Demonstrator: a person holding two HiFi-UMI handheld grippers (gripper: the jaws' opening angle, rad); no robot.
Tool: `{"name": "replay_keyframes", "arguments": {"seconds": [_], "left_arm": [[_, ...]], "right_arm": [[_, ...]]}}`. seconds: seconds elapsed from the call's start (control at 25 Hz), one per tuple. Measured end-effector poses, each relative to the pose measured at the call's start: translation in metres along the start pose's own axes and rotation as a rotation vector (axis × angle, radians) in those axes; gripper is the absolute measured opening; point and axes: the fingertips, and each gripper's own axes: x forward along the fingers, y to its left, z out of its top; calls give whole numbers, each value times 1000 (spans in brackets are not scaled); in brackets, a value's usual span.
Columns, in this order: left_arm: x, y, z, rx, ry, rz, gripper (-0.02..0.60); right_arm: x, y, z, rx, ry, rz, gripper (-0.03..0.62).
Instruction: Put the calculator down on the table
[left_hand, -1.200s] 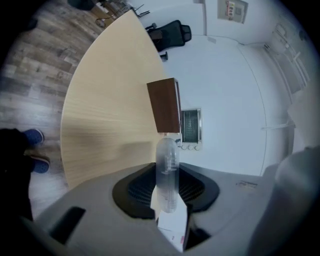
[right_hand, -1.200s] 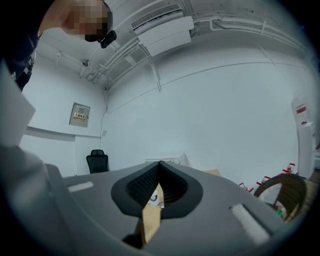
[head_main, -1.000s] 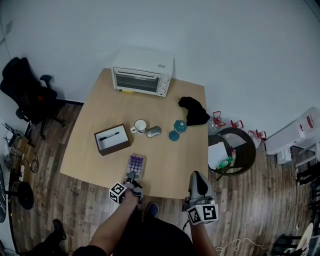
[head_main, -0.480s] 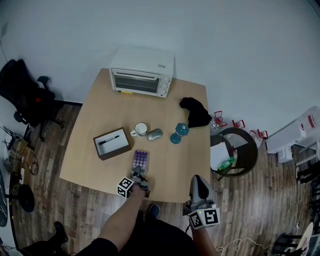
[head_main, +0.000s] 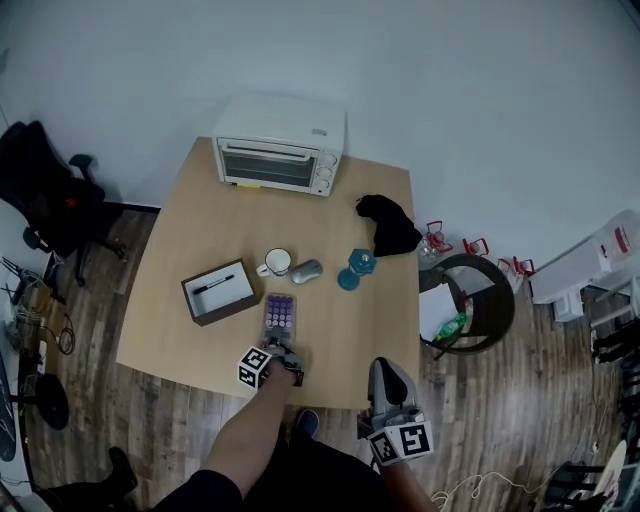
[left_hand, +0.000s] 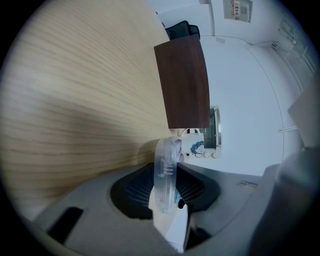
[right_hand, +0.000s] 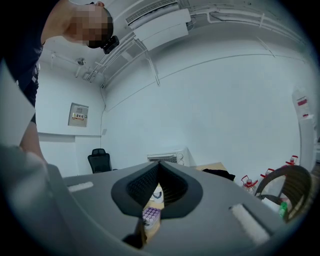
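Note:
The calculator (head_main: 279, 313), grey with purple keys, lies flat and low at the table's (head_main: 180, 250) near edge, just right of the brown box. My left gripper (head_main: 279, 347) is shut on its near end. In the left gripper view the calculator (left_hand: 166, 172) stands edge-on, clamped between the dark pads of the left gripper (left_hand: 167, 186). Whether it touches the wood I cannot tell. My right gripper (head_main: 388, 385) hangs off the table's front edge, shut and holding nothing. In the right gripper view the right gripper's (right_hand: 159, 176) tips meet, and the purple keys of the calculator (right_hand: 150, 215) show below them.
A brown box (head_main: 218, 291) with a pen sits left of the calculator. Behind it are a white mug (head_main: 277, 262), a grey mouse (head_main: 307, 269) and a blue object (head_main: 355, 264). A toaster oven (head_main: 280, 152) and black cloth (head_main: 388, 222) lie further back. A round basket (head_main: 478, 305) stands at the right.
My left gripper has carried the calculator farther onto the table and lower, closer to the box and mug. The right gripper has hardly moved.

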Motion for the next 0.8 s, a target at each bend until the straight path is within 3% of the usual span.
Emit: {"name": "replay_keyframes", "arguments": {"seconds": [0.16, 0.4, 0.8], "left_arm": [[3, -4, -1, -8, 14, 13, 126], [5, -21, -9, -6, 33, 18, 377], [-21, -14, -6, 35, 71, 120, 442]], "right_arm": [[3, -3, 1, 1, -6, 3, 9], [2, -8, -1, 20, -11, -2, 9], [4, 2, 1, 26, -30, 18, 9]]}}
